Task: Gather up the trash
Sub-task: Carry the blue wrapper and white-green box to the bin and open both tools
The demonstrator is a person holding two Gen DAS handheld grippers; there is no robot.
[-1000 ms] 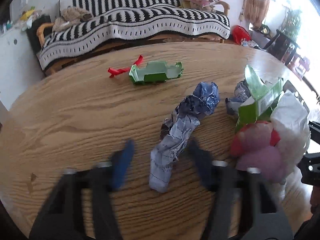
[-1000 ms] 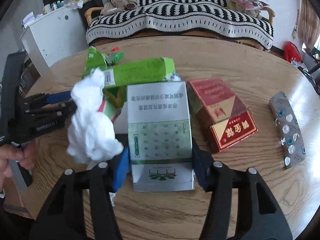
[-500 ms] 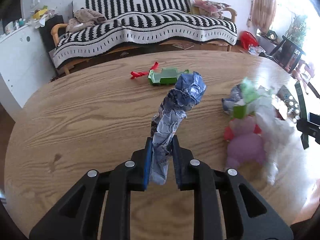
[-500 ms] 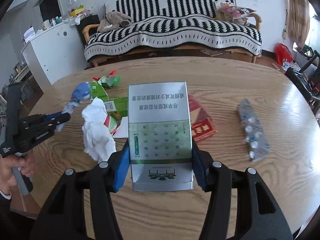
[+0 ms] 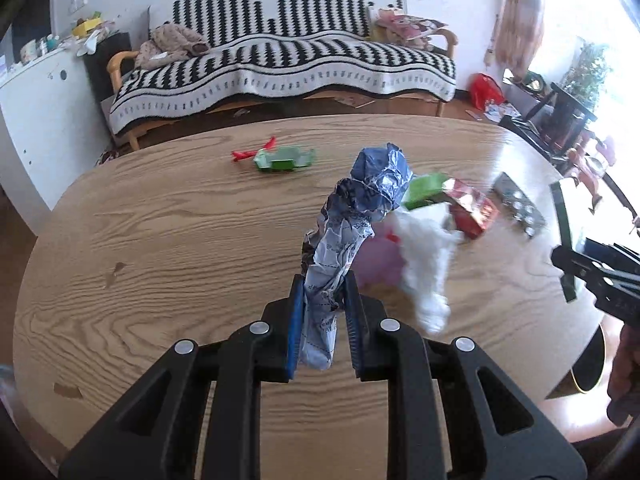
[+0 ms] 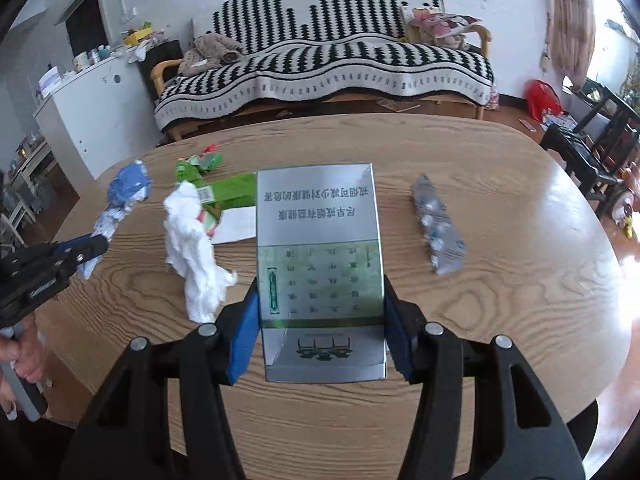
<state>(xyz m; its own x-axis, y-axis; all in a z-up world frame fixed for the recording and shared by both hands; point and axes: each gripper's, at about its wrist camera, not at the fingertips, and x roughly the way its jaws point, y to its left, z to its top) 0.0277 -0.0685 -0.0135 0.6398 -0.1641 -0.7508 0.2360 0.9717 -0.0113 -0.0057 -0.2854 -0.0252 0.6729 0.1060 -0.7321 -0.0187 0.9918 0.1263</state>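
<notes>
Wooden table [image 5: 160, 240] — red box [image 5: 470, 210] half hidden behind blurred white tissue [image 5: 424, 264].

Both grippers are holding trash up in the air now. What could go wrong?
The left gripper pinches only the bottom end of the long crumpled paper. Its top-heavy end might flop over or slide out.

The right gripper squeezes the silver box by its sides. Thin cardboard could buckle and slip.

The white tissue and pill strip lie right below on the table, so a swinging load could knock them.
</notes>
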